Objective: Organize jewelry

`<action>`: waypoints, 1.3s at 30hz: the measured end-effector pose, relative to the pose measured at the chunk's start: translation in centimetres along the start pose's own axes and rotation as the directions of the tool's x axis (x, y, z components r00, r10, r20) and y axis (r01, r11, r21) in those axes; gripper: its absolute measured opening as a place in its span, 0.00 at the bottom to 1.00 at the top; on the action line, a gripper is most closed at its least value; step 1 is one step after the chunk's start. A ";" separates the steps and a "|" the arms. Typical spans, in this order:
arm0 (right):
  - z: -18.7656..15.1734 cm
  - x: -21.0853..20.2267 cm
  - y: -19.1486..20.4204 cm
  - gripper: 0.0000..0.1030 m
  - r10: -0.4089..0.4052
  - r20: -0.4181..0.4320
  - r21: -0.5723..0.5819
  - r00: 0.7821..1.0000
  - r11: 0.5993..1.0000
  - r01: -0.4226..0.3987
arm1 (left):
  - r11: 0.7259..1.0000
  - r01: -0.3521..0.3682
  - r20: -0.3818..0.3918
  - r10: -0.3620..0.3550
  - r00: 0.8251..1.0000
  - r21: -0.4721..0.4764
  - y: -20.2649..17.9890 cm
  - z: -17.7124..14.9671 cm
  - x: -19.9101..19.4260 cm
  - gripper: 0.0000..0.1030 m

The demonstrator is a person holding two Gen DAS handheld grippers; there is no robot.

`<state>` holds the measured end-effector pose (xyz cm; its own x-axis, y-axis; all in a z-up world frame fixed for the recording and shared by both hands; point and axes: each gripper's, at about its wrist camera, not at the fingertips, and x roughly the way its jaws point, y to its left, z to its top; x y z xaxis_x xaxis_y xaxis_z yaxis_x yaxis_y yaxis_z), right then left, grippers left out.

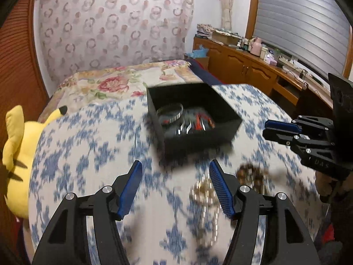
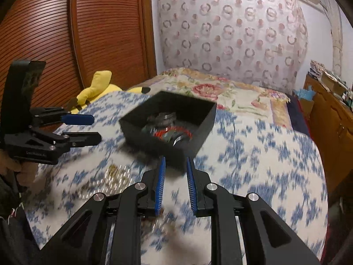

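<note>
Left hand-held gripper (image 1: 175,186) stood wide and empty, right hand-held gripper (image 2: 175,182) narrow and empty; best straddle gold chain (image 1: 205,201) squarely before lifting into black box (image 1: 198,140).

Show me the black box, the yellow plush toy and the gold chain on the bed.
black box (image 1: 198,135), left wrist view, on its near outer wall.
yellow plush toy (image 1: 16,154), left wrist view, on its body.
gold chain (image 2: 115,174), right wrist view, on the blurred heap of links.
</note>
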<state>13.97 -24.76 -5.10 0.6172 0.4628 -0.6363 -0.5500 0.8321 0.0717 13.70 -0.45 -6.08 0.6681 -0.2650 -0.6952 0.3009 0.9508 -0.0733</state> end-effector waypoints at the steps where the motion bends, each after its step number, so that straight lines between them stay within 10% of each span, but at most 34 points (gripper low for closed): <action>1: -0.4 -0.2 0.1 0.21 -0.001 -0.004 0.005 1.000 1.000 0.001 | 1.000 0.002 -0.011 -0.002 1.000 0.000 0.0 -0.7 -0.1 0.59; 14: -4.5 -2.0 2.4 0.21 0.028 -0.039 0.053 0.999 0.998 -0.026 | 0.999 0.032 -0.085 -0.031 0.996 0.012 -1.7 -5.0 0.0 0.57; 39: 1.0 7.4 7.7 0.21 0.113 -0.179 -0.093 0.977 0.987 -0.131 | 0.998 -0.001 -0.058 -0.002 0.998 -0.063 1.1 -7.7 -2.6 0.57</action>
<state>14.88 -14.64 -8.50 0.4409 0.4916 -0.7510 -0.6757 0.7325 0.0828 7.03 2.58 -9.85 0.6270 -0.2576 -0.7352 0.2562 0.9594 -0.1176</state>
